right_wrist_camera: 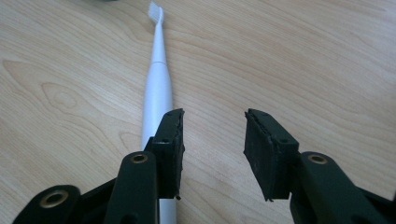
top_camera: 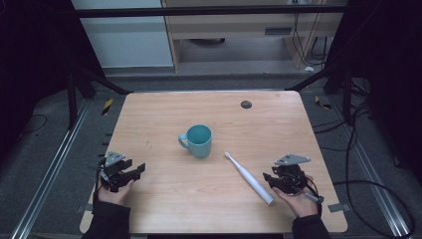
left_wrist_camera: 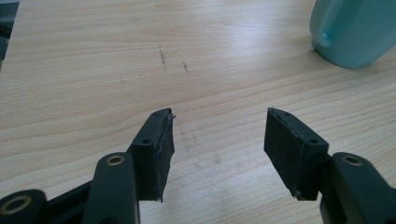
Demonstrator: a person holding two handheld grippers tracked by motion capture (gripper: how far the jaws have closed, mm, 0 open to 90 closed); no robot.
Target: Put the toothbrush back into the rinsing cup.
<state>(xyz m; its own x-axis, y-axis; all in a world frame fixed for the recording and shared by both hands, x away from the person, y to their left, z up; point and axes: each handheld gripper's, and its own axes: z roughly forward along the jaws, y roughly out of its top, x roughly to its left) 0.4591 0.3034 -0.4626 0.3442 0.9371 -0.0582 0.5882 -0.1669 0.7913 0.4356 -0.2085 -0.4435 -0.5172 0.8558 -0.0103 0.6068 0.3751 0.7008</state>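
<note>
One white toothbrush (top_camera: 248, 178) lies flat on the wooden worktop (top_camera: 164, 199), bristles toward one teal mug (top_camera: 198, 141). Two tools: the right hand-held gripper (right_wrist_camera: 214, 144) hovers with jaws apart, toothbrush handle just outside its left jaw; the left hand-held gripper (left_wrist_camera: 218, 149) also stands apart, nothing between

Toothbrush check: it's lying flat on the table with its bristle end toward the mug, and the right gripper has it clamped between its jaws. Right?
Not quite. The toothbrush does lie flat on the table, bristle end toward the mug, but the right gripper isn't clamping it. The right gripper view shows the jaws apart with only bare wood between them; the handle passes under the left jaw.
</note>
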